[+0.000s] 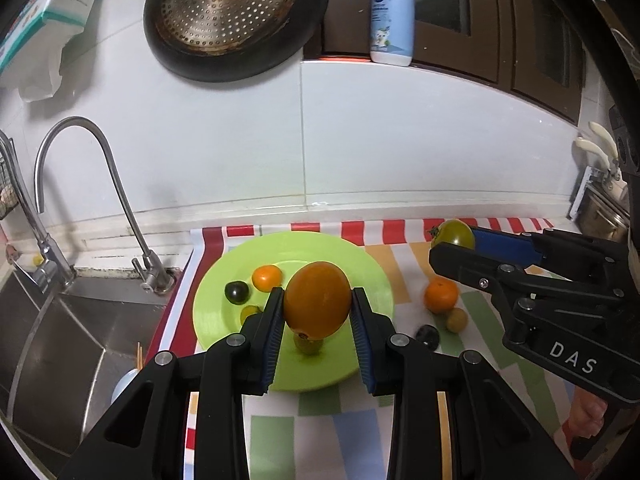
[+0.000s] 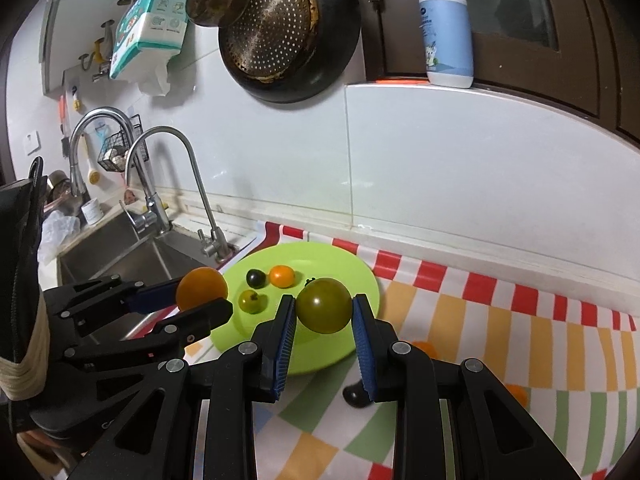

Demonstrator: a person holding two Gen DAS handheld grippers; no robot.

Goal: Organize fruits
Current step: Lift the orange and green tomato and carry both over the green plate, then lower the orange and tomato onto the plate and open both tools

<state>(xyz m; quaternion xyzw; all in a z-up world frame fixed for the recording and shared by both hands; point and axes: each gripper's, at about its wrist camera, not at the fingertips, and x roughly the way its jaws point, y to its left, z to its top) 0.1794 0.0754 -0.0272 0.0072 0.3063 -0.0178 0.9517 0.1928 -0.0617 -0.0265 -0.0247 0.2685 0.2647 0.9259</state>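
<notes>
While an orange tomato (image 1: 316,306) is clamped in the left gripper (image 1: 316,312) above the green plate (image 1: 360,264), a green tomato (image 2: 325,310) is clamped in the right gripper (image 2: 325,316).

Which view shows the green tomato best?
Right wrist: the green tomato sits centred and whole, clamped in the right gripper. Left wrist shows it only small at the far right, partly hidden behind that gripper's finger.
</notes>
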